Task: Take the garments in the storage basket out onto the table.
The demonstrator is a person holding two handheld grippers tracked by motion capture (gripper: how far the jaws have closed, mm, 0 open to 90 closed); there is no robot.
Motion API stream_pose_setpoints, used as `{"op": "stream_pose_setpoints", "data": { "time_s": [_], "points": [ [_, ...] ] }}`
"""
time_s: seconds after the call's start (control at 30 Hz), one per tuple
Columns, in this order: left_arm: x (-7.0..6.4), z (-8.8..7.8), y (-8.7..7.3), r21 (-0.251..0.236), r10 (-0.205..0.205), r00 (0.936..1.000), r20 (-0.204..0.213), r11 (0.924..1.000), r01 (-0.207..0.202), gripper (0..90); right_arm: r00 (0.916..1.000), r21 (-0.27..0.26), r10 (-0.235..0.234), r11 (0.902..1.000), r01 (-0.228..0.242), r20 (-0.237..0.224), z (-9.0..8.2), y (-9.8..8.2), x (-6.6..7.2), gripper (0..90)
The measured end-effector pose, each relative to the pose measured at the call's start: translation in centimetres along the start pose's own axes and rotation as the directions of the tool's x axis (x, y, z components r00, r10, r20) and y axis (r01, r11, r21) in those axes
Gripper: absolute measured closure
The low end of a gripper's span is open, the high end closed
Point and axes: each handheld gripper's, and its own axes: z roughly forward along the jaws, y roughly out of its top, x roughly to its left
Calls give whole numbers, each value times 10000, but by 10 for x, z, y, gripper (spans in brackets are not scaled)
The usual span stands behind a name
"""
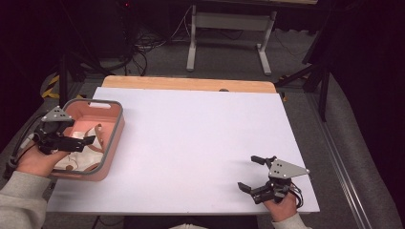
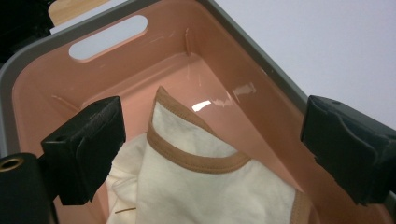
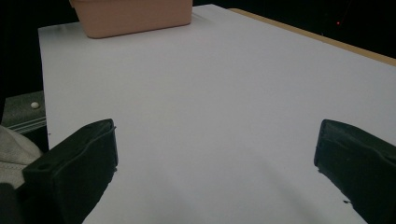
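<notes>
A pink bin (image 1: 114,136) with a grey rim stands at the table's left edge; its wall also shows far off in the right gripper view (image 3: 135,18). Inside lies a cream cloth (image 1: 83,150) with a tan hem (image 2: 201,163). My left gripper (image 1: 79,138) hovers over the bin's near part, jaws spread wide above the cloth (image 2: 205,196), nothing pinched between them (image 2: 210,154). My right gripper (image 1: 251,172) rests near the front right of the white table, open, jaws apart over bare tabletop (image 3: 215,163).
The white tabletop (image 1: 200,143) has a wooden strip along its far edge (image 1: 191,83). The bin has a handle slot (image 2: 109,37) in its far wall. Beyond the table stand a white table frame (image 1: 229,38) and cables on a dark floor.
</notes>
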Motion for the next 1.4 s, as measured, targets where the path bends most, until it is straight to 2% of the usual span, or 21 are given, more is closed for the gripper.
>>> {"op": "stream_pose_setpoints", "data": {
  "time_s": [0.2,0.4,0.53,0.7,0.77,0.87,1.13,1.4],
  "points": [
    [5,5,-3,434,-167,9997,-161,9989,174,80,10000,58,49,10000,-48,-39,0,-1,0,4],
    [11,12,-7,993,-332,9991,-258,9944,356,89,10000,56,51,10000,-51,-59,0,-1,0,4],
    [19,17,-12,1258,-400,9976,-560,9909,468,88,10000,69,51,10000,-51,-58,1,-1,1,4],
    [29,24,-18,1525,-546,9973,-492,9864,615,86,9999,102,83,9999,-82,-66,1,-1,0,4],
    [29,27,-18,1762,-544,9978,-386,9825,603,89,9999,108,98,9999,-97,-59,1,-1,0,4],
    [28,29,-16,1790,-541,9981,-297,9821,586,88,9999,142,111,9998,-110,-67,2,-1,0,4],
    [28,43,-13,2409,-502,9987,-39,9693,496,88,9999,137,132,9998,-131,-70,1,-2,0,4],
    [27,54,-11,3237,-312,9995,-22,9457,302,91,9999,123,151,9998,-151,-57,-1,-3,0,4]
  ]
}}
